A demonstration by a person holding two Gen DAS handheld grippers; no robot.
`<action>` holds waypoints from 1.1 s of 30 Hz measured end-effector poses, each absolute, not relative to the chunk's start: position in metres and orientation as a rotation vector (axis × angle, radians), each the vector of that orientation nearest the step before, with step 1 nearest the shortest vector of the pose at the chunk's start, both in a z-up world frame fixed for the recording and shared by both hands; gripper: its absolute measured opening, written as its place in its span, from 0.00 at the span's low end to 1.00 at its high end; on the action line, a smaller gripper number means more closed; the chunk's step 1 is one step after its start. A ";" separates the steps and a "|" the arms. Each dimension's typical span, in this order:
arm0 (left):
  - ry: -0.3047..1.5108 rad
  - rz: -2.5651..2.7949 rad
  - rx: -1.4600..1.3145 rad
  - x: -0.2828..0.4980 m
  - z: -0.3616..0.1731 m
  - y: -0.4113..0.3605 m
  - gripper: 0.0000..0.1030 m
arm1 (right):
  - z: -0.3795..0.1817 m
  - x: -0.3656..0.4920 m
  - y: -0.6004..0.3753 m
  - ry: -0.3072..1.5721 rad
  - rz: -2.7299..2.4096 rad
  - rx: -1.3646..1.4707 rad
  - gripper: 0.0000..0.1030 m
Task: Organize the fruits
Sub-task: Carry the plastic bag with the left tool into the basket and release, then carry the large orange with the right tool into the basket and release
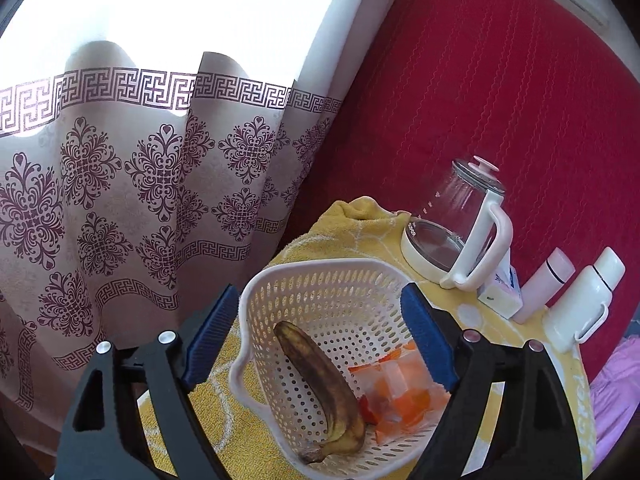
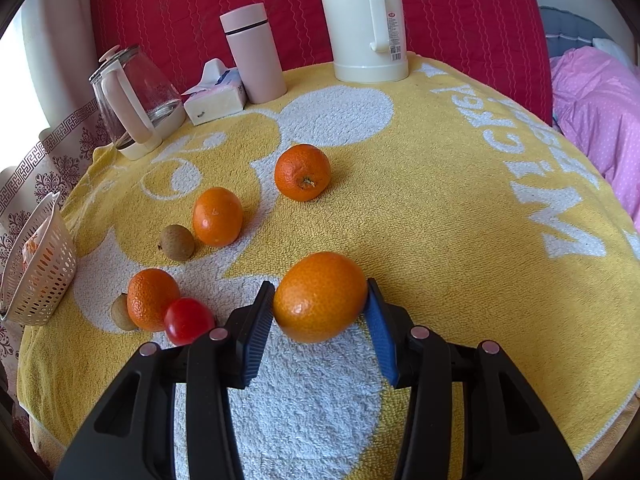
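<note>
My right gripper (image 2: 320, 312) is shut on an orange (image 2: 320, 296), held just above the yellow towel (image 2: 440, 220). Loose on the towel lie three more oranges (image 2: 303, 172) (image 2: 217, 216) (image 2: 152, 298), a red tomato (image 2: 188, 320) and two small brown fruits (image 2: 177, 242) (image 2: 120, 312). A white perforated basket (image 1: 320, 276) (image 2: 40, 272) sits at the towel's left edge. It holds a browned banana (image 1: 320, 376) and a bag of orange pieces (image 1: 404, 392). My left gripper (image 1: 320, 336) is open, its blue pads on either side of the basket.
Along the back stand a glass kettle (image 2: 132, 100), a tissue pack (image 2: 214, 98), a pink flask (image 2: 254, 52) and a white thermos jug (image 2: 364, 20). A red quilted backrest (image 2: 460, 20) rises behind. A patterned curtain (image 1: 120, 180) hangs left; pink bedding (image 2: 600, 120) lies right.
</note>
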State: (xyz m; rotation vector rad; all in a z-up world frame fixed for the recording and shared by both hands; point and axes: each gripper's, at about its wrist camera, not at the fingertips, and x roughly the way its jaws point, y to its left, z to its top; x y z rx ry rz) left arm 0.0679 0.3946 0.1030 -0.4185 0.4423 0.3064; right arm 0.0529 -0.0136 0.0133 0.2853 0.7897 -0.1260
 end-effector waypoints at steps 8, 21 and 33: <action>0.426 0.338 -0.500 0.058 0.104 0.416 0.86 | 0.018 0.048 -0.018 0.758 -0.105 0.318 0.42; 0.411 0.372 -0.508 0.053 0.106 0.426 0.86 | 0.068 0.047 0.029 0.663 0.061 0.325 0.42; 0.388 0.427 -0.499 0.044 0.110 0.448 0.90 | 0.113 0.073 0.191 0.658 0.365 0.160 0.42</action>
